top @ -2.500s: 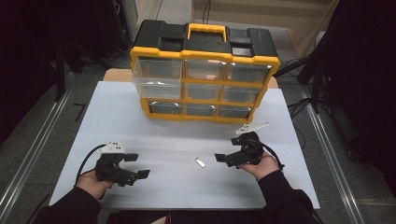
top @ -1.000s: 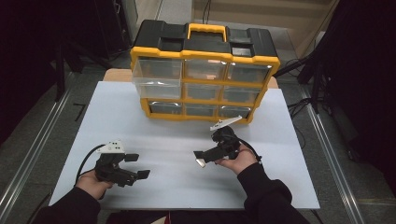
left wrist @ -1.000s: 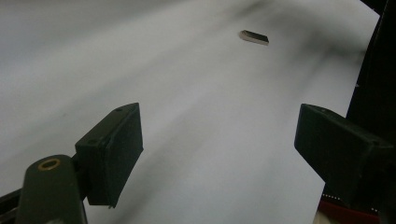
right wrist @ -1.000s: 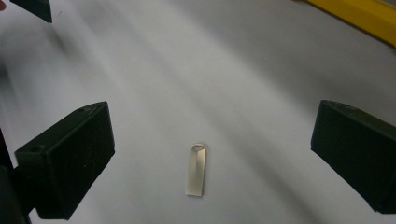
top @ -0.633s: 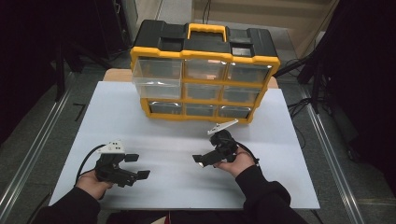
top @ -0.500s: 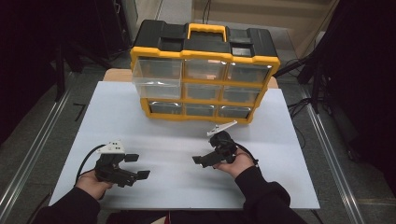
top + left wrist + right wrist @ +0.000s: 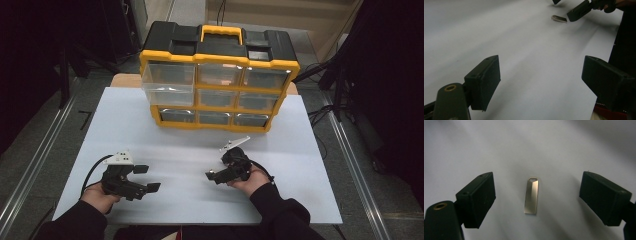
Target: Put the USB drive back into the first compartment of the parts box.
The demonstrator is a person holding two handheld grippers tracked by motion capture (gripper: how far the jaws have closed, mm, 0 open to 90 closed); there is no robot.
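Observation:
A small flat silver metal piece (image 7: pixel 532 195), like a thumb drive, lies on the white table top (image 7: pixel 150 125). My right gripper (image 7: pixel 537 192) hovers close over it, open. Its jaws have just been closing a little, with the piece lying between them and apart from both pads. In the high view the right gripper (image 7: pixel 214 175) sits at the front middle of the table. My left gripper (image 7: pixel 148 178) rests at the front left, open with nothing between its jaws (image 7: pixel 541 75). Farther off in its view are the metal piece (image 7: pixel 559 18) and the right gripper (image 7: pixel 566 7).
A black and yellow organizer box (image 7: pixel 220 85) with clear drawers stands at the back of the table. Its upper left drawer (image 7: pixel 167 82) sticks out a little. Bare white surface lies between the box and both hands.
My right hand has moved left from the table's right side to above the metal piece and has come down over it. The left hand has stayed put.

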